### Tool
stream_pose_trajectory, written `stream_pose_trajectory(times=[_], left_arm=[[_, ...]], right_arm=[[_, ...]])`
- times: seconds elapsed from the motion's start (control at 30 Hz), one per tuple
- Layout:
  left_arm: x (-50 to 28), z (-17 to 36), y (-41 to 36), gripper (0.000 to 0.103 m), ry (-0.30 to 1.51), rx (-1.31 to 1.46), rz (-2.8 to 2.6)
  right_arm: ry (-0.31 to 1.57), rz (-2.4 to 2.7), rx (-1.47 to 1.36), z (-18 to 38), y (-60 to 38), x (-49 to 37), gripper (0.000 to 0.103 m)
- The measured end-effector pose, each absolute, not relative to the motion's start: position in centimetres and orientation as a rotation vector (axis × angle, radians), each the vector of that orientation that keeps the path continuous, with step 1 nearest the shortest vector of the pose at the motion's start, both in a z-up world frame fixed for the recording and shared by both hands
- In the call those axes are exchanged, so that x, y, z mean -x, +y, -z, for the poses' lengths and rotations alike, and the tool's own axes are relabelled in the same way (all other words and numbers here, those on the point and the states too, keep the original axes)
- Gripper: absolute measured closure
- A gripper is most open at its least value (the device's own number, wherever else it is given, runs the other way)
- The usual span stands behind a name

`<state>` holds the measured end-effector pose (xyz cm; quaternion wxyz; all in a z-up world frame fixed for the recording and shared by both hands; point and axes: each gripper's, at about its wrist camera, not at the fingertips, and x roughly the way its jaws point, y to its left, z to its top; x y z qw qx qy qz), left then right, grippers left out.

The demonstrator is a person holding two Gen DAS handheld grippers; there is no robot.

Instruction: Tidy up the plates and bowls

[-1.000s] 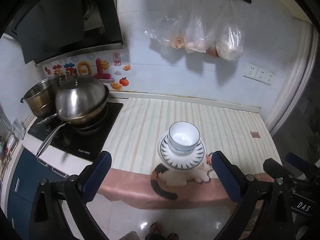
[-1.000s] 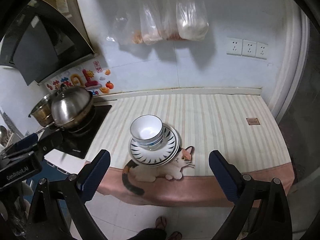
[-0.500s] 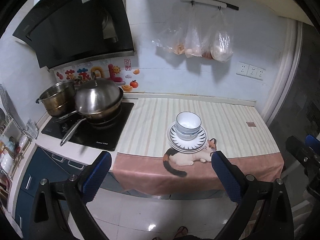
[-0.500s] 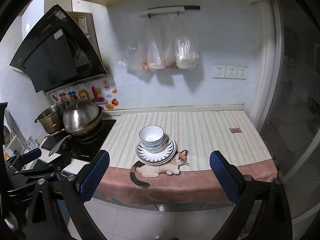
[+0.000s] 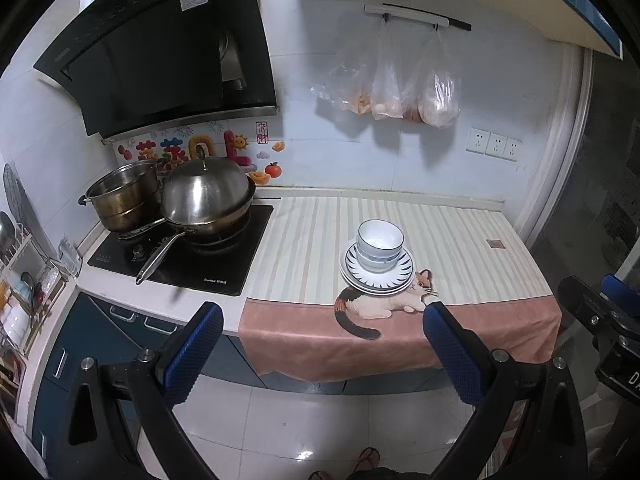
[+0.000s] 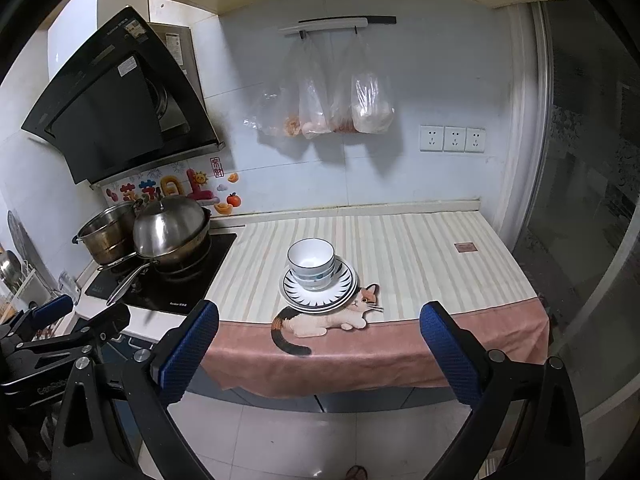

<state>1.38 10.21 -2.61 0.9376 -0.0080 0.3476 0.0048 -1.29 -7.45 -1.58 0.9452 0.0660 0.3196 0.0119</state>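
Right wrist view: your surface (image 6: 420,248) carries stacked plates (image 6: 320,290) with nested bowls (image 6: 311,258) centred on them, lying ahead and slightly left of your right tongs (image 6: 318,330), while left tongs (image 5: 322,330) likewise stand apart, empty, similarly distant.

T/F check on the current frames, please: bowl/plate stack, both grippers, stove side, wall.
1. The bowls sit nested on the stack of plates. True.
2. The left gripper is shut on a plate. False: its jaws are wide open and empty, off the counter's front edge.
3. The right gripper is open and holds nothing. True.
4. The lidded wok stands on the striped cloth. False: it is on the black cooktop, left of the cloth.
5. Plastic bags hang from a wall rail above the counter. True.
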Motion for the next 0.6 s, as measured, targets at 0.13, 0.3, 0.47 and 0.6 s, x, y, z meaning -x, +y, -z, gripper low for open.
stream_pose_trajectory(times=[0.13,0.3,0.47,0.6], left_arm=[[-1.2,2.6,10.4,0.000,0.711,0.013,-0.013],[-1.0,2.5,10.2,0.000,0.707,0.012,-0.022],[-1.1,2.4,10.3,0.000,0.697,0.008,-0.021],[-1.3,2.1,10.2,0.000,0.685,0.007,-0.017]], right_arm=[[0.644,-0.027,-0.141,1.5,-7.2,1.6,0.000],[0.652,-0.030,-0.133,1.8,-7.0,1.1,0.000],[0.656,-0.026,-0.126,1.8,-7.0,0.4,0.000],[0.657,-0.018,-0.126,1.9,-7.3,-0.2,0.000]])
